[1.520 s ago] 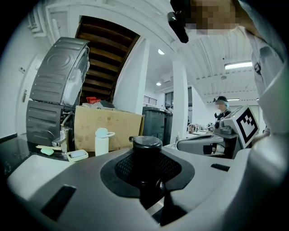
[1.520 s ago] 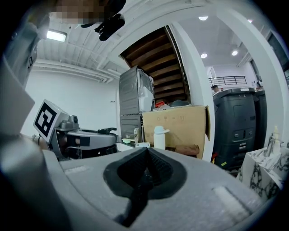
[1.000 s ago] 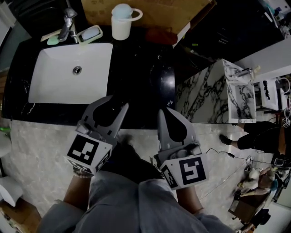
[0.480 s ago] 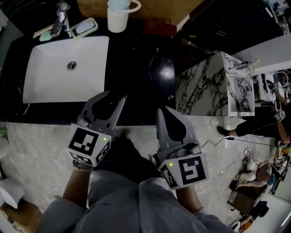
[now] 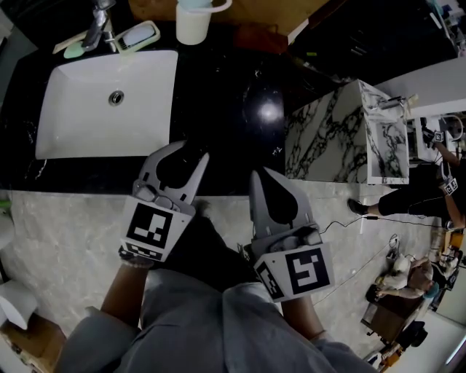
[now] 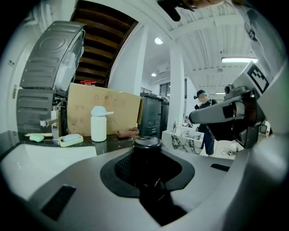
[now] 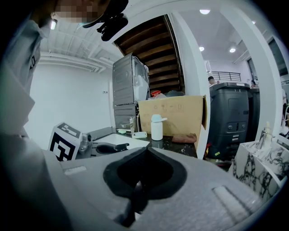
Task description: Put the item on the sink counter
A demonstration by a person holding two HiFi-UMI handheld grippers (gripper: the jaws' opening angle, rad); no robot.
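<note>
The left gripper (image 5: 191, 151) holds a black capped jar (image 6: 146, 143) in its jaws, which are partly closed on it. It is over the near edge of the black counter (image 5: 218, 109), just right of the white sink (image 5: 109, 102). The right gripper (image 5: 256, 178), to its right, has its jaws together with nothing in them. A white cup (image 5: 193, 22) stands at the far edge.

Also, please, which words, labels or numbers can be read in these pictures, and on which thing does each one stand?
No text can be read anywhere.
Cardboard box: faint print, too blurred to read.
Marker cubes: square black-and-white patterns, no words.
Black container: no label shows.
</note>
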